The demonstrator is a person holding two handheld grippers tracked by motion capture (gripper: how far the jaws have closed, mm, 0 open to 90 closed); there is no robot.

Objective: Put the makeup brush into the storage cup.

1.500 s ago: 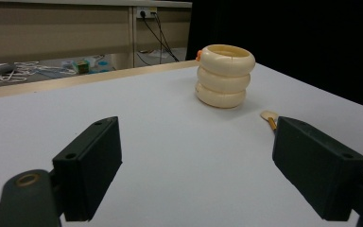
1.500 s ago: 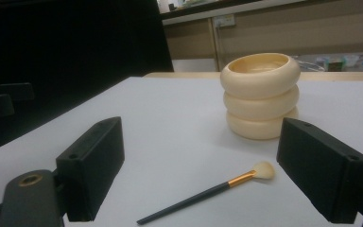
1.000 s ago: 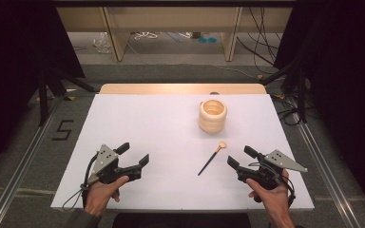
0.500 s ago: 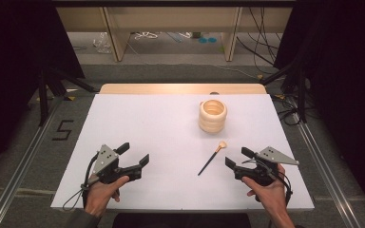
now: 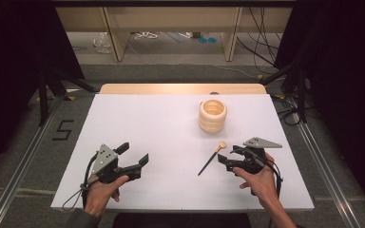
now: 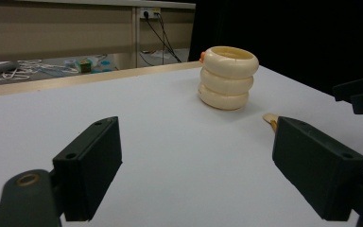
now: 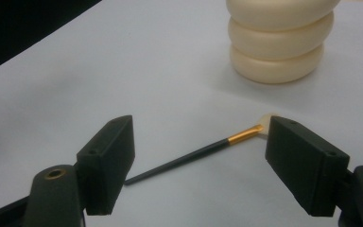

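Cream-coloured and ribbed like three stacked rings, the holder (image 5: 213, 115) stands upright on the white table (image 5: 161, 123). The brush (image 5: 211, 158) lies flat on the table just in front of the holder, well apart from it, its pale bristle tip pointing toward the holder and its thin black handle slanting away toward the person's side.

The likely slip here is a bad pick-up, as I judge it. The handle is thin and lies flush on the table, so jaws coming down too steeply could press on the surface and close above the handle, or nudge the brush so it rolls or spins out of line. Closing near the bristle end instead of the handle could also leave it dangling and hard to aim into the holder's opening.

The right gripper (image 5: 228, 162) sits low, just beside the brush on the side away from the holder's left, held by the right hand (image 5: 261, 183) with the wrist low. Its jaws stand wide apart and hold nothing; in the right gripper view the brush (image 7: 203, 150) lies between and beyond them, untouched. The left gripper (image 5: 140, 164) rests far to the left of the holder, near the table's front edge, jaws also spread wide and empty.
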